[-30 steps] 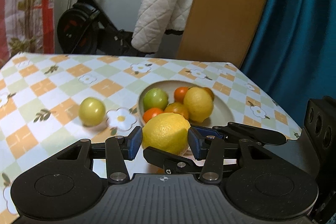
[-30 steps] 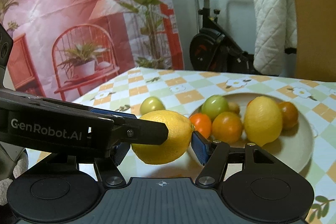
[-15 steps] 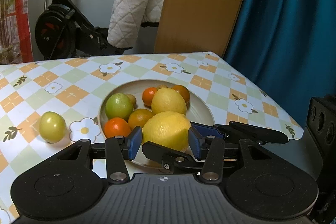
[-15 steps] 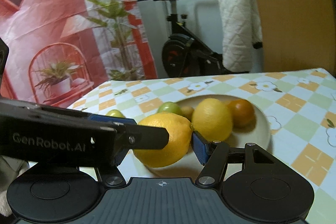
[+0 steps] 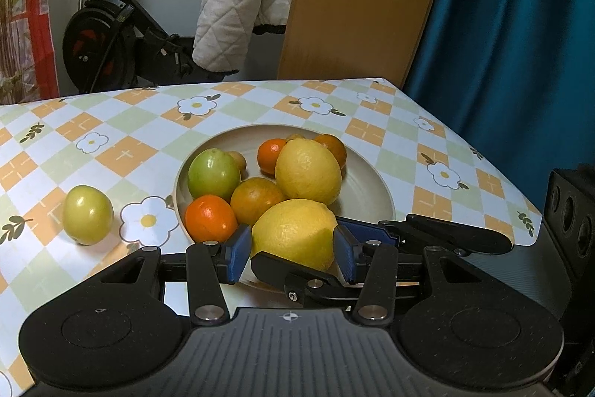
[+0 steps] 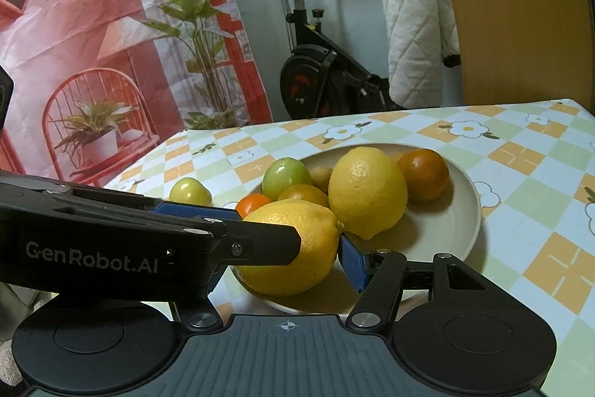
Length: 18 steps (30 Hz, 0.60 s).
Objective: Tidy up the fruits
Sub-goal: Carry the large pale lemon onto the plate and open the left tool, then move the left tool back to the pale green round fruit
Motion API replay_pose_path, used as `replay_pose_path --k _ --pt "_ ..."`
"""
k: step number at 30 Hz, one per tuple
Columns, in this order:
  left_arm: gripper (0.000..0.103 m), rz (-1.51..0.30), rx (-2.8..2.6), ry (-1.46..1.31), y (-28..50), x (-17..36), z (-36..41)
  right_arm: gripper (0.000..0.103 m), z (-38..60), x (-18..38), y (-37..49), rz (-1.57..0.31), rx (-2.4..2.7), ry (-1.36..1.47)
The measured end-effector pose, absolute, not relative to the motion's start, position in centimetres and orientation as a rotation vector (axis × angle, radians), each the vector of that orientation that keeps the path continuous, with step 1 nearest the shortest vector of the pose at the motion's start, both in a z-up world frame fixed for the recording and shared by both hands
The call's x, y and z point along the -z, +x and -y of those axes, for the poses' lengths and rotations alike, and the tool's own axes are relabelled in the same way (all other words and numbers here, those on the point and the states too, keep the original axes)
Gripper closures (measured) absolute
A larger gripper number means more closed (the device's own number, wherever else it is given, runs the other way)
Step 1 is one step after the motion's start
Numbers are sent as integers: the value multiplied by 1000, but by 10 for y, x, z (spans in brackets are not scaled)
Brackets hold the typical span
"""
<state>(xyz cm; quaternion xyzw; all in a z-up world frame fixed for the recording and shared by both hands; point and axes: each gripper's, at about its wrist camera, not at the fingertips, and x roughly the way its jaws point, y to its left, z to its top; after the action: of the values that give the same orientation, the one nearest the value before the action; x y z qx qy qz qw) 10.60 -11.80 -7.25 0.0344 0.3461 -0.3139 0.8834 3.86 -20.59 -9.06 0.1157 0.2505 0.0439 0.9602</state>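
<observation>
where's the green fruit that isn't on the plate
In the left wrist view the loose green fruit sits on the tablecloth, left of the plate, beside a printed flower.

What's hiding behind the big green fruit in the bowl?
Behind the green fruit in the bowl peeks a small brownish-yellow fruit. Only its edge shows in the left wrist view; the rest is covered, so I cannot tell what fruit it is.

Both tools grip one lemon [image 5: 293,233] (over plate [image 5: 372,188]).
</observation>
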Motion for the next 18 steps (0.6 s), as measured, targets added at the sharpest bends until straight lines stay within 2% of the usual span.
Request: replay_pose_path --k 10,13,18 --pt "52 -700 611 31 107 66 100 43 200 88 38 -522 -59 199" --pt "52 -689 595 12 108 62 88 39 198 83 36 -504 -42 172" --pt "52 -677 555 -32 114 54 62 38 197 74 32 -481 -30 151"
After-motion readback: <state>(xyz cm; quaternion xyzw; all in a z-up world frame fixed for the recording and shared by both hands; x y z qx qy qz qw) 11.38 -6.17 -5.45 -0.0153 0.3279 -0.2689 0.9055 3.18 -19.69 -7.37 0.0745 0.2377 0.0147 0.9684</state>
